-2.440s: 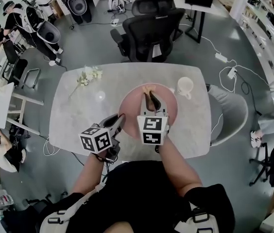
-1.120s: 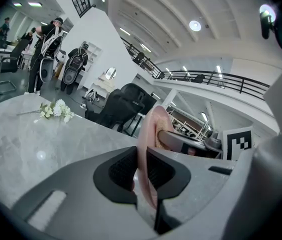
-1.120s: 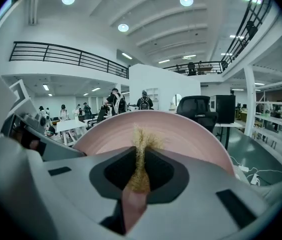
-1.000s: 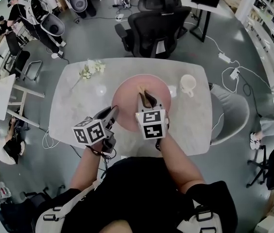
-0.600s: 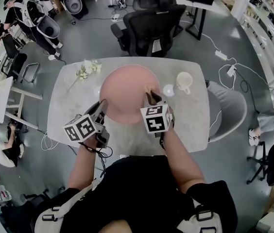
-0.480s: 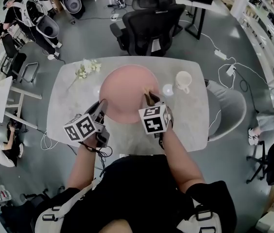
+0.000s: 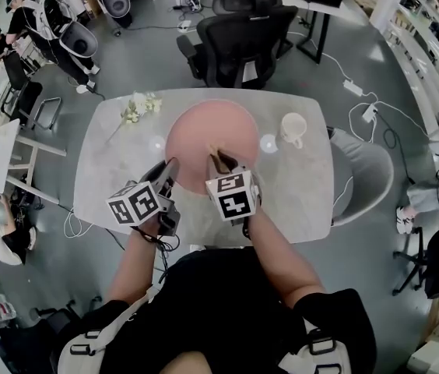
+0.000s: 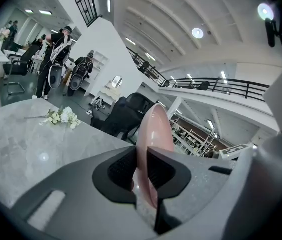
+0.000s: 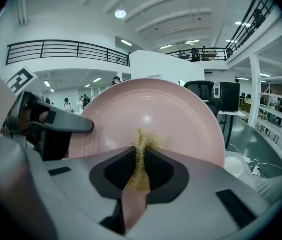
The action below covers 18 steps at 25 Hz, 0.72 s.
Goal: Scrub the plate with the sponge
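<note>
Grey marbled table (image 7: pixel 305 201) with rounded corners on a grey floor (image 7: pixel 145 61), in an open office with a railed upper level showing in both gripper views. Black office chair (image 7: pixel 243 41) at the far side, grey chair (image 7: pixel 371 178) at the right end. White flowers (image 7: pixel 138 107) lie at the far left of the top; cream mug (image 7: pixel 293 128) stands far right, well apart from the flowers. White cables (image 7: pixel 367 111) trail on the floor to the right. People (image 7: pixel 29 22) stand in the far left corner.

Pink plate (image 7: pixel 212 127) sits mid-table, just left of the mug and not touching it. Left gripper (image 7: pixel 170 170) has its jaws pressed together on the plate's near-left rim; its own view shows the rim edge-on between the pads. Right gripper (image 7: pixel 221 160) pinches the yellow-brown sponge (image 9: pixel 142 156) in closed jaws, and the sponge tip is against the plate's face, low and near the middle. The plate's face is turned toward the right gripper.

Versus 0.5 s ago: the right gripper and sponge have moved left across the plate, from beside the right rim to the lower middle; the left gripper keeps the same grip on the rim. Versus 2.4 s ago: the plate is farther up the table and more to the left, and looks larger.
</note>
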Each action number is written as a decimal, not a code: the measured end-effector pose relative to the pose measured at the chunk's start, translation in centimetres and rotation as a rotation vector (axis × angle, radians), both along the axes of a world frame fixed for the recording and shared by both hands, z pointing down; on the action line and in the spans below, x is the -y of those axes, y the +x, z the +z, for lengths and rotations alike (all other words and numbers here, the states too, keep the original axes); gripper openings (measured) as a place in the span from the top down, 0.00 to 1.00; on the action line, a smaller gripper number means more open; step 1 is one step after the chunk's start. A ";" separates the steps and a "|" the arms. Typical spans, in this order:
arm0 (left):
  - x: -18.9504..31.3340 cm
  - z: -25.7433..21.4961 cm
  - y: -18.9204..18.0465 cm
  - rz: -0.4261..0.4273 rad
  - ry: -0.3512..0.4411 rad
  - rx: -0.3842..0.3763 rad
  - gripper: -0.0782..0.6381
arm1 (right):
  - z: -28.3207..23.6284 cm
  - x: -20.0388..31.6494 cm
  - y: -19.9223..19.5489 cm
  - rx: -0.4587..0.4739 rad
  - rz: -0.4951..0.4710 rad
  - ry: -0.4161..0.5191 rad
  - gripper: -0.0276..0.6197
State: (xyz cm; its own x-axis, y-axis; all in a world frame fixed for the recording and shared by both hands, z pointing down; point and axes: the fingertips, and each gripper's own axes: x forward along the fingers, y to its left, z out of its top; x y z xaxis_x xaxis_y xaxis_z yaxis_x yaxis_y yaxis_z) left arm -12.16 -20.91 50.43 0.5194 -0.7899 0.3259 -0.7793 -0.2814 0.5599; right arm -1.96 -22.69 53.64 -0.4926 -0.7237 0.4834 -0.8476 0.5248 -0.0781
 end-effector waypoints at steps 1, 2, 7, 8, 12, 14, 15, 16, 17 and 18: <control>-0.1 0.1 0.1 0.003 -0.003 -0.001 0.83 | -0.6 -0.2 -0.5 0.017 -0.010 -0.003 0.88; -0.1 0.1 0.2 0.006 -0.007 -0.003 0.83 | -1.2 -0.3 -1.1 0.035 -0.022 -0.003 0.88; -0.6 0.5 0.7 0.006 -0.028 -0.022 0.83 | -2.7 -1.0 -4.2 0.088 -0.091 0.014 0.88; -0.6 0.6 0.6 0.005 -0.032 -0.026 0.83 | -2.7 -1.2 -4.7 0.090 -0.106 0.013 0.88; -0.4 1.0 0.1 -0.015 -0.048 -0.039 0.83 | -2.2 -2.0 -6.5 0.086 -0.149 0.004 0.88; -0.2 1.1 -0.2 -0.038 -0.056 -0.062 0.83 | -1.9 -2.2 -7.0 0.078 -0.140 0.006 0.88; -0.1 1.0 -0.5 -0.051 -0.058 -0.081 0.83 | -1.7 -2.4 -7.2 0.078 -0.139 0.001 0.88; 0.0 0.9 -0.7 -0.066 -0.057 -0.105 0.83 | -1.5 -2.6 -7.5 0.082 -0.143 -0.007 0.88; 0.0 0.7 -0.9 -0.079 -0.055 -0.128 0.83 | -1.4 -2.9 -7.8 0.086 -0.151 -0.015 0.88; 0.0 0.6 -1.1 -0.090 -0.051 -0.150 0.83 | -1.4 -3.2 -8.1 0.087 -0.158 -0.017 0.88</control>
